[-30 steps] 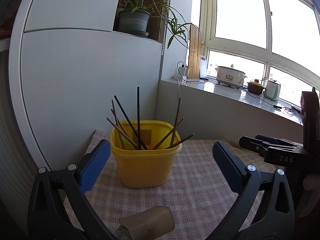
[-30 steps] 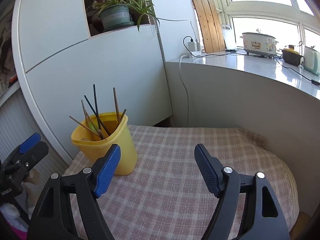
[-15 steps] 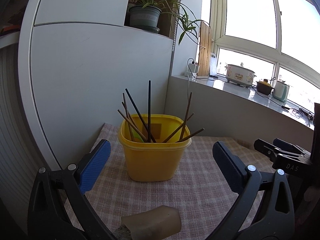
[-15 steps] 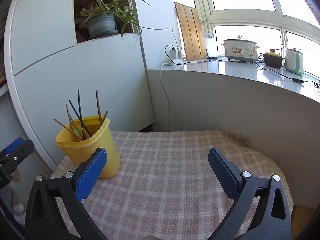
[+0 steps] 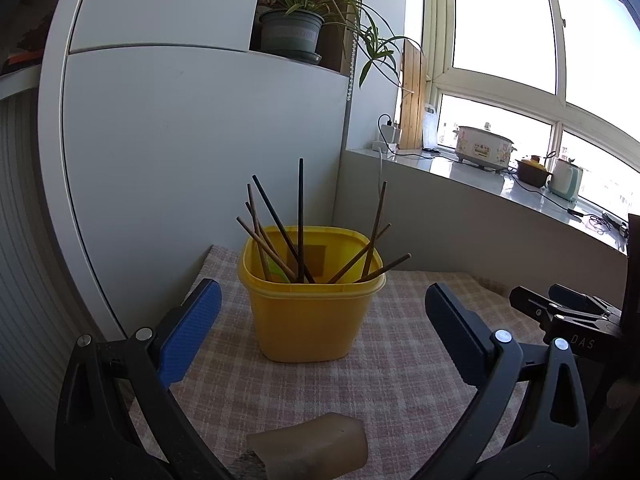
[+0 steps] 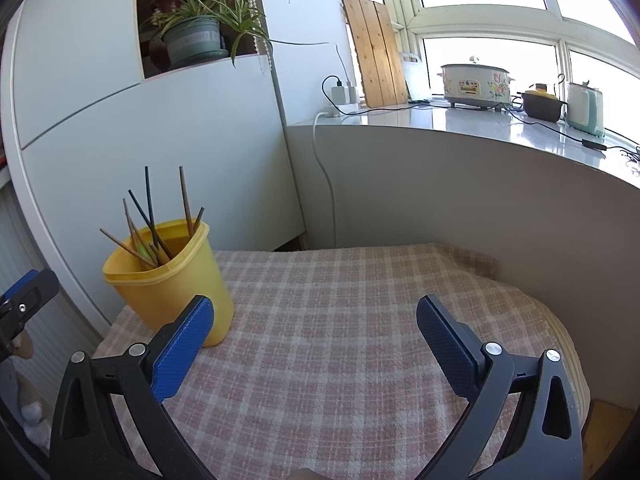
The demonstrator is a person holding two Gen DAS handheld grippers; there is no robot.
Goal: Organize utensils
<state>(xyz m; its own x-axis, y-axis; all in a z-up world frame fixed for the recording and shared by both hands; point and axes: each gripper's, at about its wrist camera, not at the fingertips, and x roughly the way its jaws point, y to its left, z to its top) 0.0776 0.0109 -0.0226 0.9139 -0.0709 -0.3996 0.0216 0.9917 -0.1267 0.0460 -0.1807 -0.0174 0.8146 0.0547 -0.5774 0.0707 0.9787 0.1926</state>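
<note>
From the left wrist, the left tool (image 5: pixel 320 320) is gaping wide and empty, the yellow tub (image 5: pixel 312 304) of chopsticks (image 5: pixel 300 216) standing straight ahead between its pads. From the right wrist, the right tool (image 6: pixel 314 322), its jaws having just been opening, is standing wide with nothing between them, the tub sitting beyond its left pad on the checked surface (image 6: pixel 340 300).

Left gripper (image 5: pixel 320 316): black plastic frame w/ triangular cut-outs, silver screw heads at pivots, two fingers (image 5: pixel 188 336) faced w/ blue textured pads. Right gripper (image 6: pixel 314 328): same build, black arms, silver screws, blue cross-hatched pads on fingers (image 6: pixel 444 340). Seen side-on from left cam: black clamp body, white "DAS" lettering, small screws, blue pad edge.
</note>
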